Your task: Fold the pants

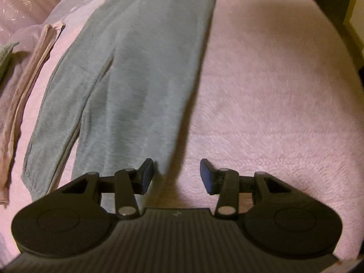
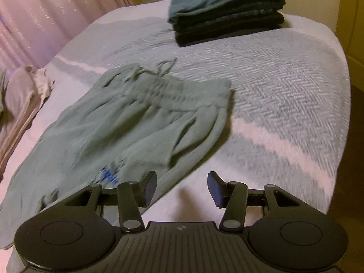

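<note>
Probably a bedroom: blanketed bed [image 2: 284, 72], folded clothes [image 2: 225, 9].

Grey-green sweatpants [image 1: 127, 86]: waistband cut off by the top edge in the left wrist view, cuffs hidden behind the gripper body. Right wrist view: motion-blurred; a small blue mark [image 2: 109, 176] on the fabric is unreadable. Pale pink garment [image 1: 25, 86]: cropped at left edge, type indeterminate.

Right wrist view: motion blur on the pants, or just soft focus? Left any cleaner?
Right wrist view: the pants smear at the waistband and drawstring, while the right tool stays crisp, so it looks like motion blur. Left wrist view: milder smear on the pants; warm dim light, and fisheye bending of the bed.
</note>
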The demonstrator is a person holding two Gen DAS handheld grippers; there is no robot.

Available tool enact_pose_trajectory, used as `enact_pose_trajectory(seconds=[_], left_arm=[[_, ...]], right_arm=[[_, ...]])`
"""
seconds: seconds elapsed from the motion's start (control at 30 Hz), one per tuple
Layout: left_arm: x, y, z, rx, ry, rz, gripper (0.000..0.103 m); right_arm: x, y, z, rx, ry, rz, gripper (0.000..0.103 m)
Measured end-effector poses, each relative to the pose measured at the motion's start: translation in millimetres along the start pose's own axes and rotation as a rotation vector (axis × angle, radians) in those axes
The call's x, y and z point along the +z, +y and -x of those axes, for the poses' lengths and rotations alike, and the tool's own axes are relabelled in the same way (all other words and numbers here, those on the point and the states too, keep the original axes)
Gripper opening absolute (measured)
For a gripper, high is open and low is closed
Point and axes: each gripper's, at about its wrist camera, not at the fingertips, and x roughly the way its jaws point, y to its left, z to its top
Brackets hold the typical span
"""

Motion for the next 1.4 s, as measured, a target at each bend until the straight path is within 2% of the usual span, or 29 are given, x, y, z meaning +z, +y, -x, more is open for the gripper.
enact_pose_trajectory(seconds=[0.1,0.23,0.27,0.3,0.33,0.4,0.53,0.63,0.77,0.8,0.83,0.87,0.93,1.03,1.13,1.2,1.27,1.4], left_arm=[[0.2,-13.0,-9.5,0.074,0.015,-0.063,0.042],[3.4,-12.7,-19.1,0.147,0.015,-0.069,0.042],[3.2,-9.3,-21.0,0.155,0.016,-0.063,0.036],[3.7,-5.5,-23.2,0.161,0.024,-0.052,0.017],[2.8,-2.6,-22.6,0.162,0.04,-0.042,0.006],[3.0,5.4,-15.7,0.139,0.035,-0.006,0.003],[5.8,24.2,17.1,-0.005,0.008,0.133,0.002],[8.6,23.7,35.9,-0.073,0.007,0.135,0.002],[13.3,23.4,37.0,-0.099,0.041,0.122,0.002],[15.5,25.7,35.1,-0.101,0.047,0.123,0.002],[18.0,26.9,34.0,-0.104,0.052,0.124,0.002],[19.9,28.4,34.7,-0.107,0.058,0.122,0.002],[21.5,27.6,44.6,-0.118,0.062,0.112,0.002],[26.1,20.6,72.9,-0.156,0.059,0.114,0.002],[28.8,5.4,96.9,-0.238,0.068,0.119,0.002],[26.0,-11.1,98.8,-0.267,0.088,0.127,0.002],[21.9,-22.9,88.1,-0.283,0.115,0.179,0.002],[16.7,-40.2,71.4,-0.303,0.144,0.227,0.003]], right_arm=[[3.0,-11.5,-8.7,0.009,0.005,-0.015,0.048],[3.5,-26.2,-22.6,0.019,-0.012,-0.049,0.048],[4.4,-28.9,-23.9,0.028,-0.018,-0.061,0.048],[6.3,-32.2,-27.4,0.034,-0.026,-0.07,0.048],[8.6,-35.1,-28.6,0.039,-0.039,-0.084,0.048],[13.8,-42.4,-32.3,0.056,-0.067,-0.13,0.048],[24.1,-55.0,-38.8,0.052,-0.124,-0.183,0.048],[31.6,-70.4,-47.5,0.057,-0.151,-0.237,0.048],[39.7,-86.4,-62.4,0.095,-0.15,-0.271,0.047],[42.2,-86.2,-64.4,0.103,-0.146,-0.257,0.044],[44.8,-86.2,-66.0,0.122,-0.137,-0.244,0.025],[47.9,-86.0,-65.1,0.12,-0.124,-0.24,0.02],[52.9,-86.5,-56.0,0.126,-0.114,-0.25,0.017],[66.7,-83.1,-24.7,0.109,-0.108,-0.213,0.016],[79.9,-79.0,-0.4,0.071,-0.086,-0.164,0.016],[84.9,-73.1,-3.9,0.045,-0.053,-0.108,0.016],[84.2,-64.7,-17.6,0.007,-0.033,-0.035,0.017],[63.8,-58.8,-34.8,-0.061,-0.013,-0.068,0.023]])
